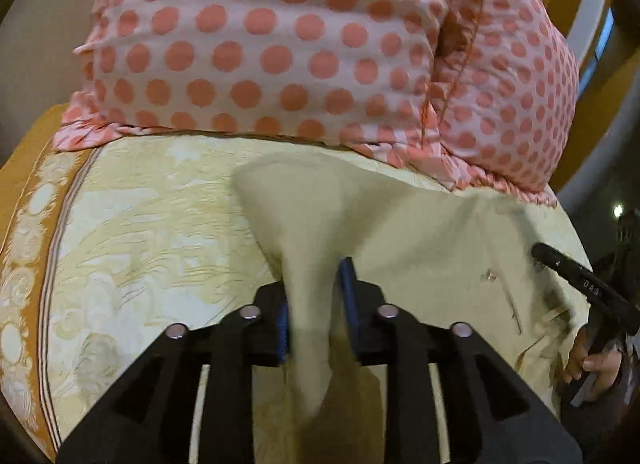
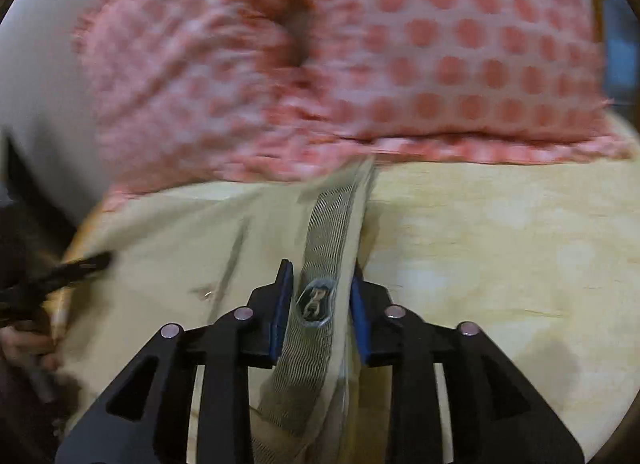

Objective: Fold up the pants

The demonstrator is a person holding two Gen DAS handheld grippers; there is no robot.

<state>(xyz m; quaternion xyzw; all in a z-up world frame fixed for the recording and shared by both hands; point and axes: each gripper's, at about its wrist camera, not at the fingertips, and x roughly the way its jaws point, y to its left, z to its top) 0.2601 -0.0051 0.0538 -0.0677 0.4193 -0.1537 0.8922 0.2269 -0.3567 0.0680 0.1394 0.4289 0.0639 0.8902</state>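
Left gripper (image 1: 316, 304): my two blue-padded fingers (image 1: 347, 296) are closed on a pinch of the pants (image 1: 420, 248), a pale beige fabric. The cloth rises in a cone from the bed toward the grip and a tail of it hangs down behind the pads. Motion blur softens the fold edges.

Right gripper (image 2: 320, 300): I have it clamped on the waistband (image 2: 320, 336), a grey mesh-patterned strip with a small oval label (image 2: 314, 302) sitting right between the pads. The band runs upright through the grip, tilted slightly right at the top, where it reaches the edge of the pillow.

The pants lie on the bedspread (image 1: 132, 223), yellow-cream with a pale floral print and an orange border along its left edge in the left view. In the right view the body of the pants spreads out left of my grip, a seam or pocket line (image 2: 228, 276) visible on it.

Behind them, at the head of the bed, sit two pink pillows with coral dots (image 1: 260, 55), touching each other.

At the right edge of the left view I see the other gripper's black finger over the pants, with a hand (image 1: 592, 364) below it.
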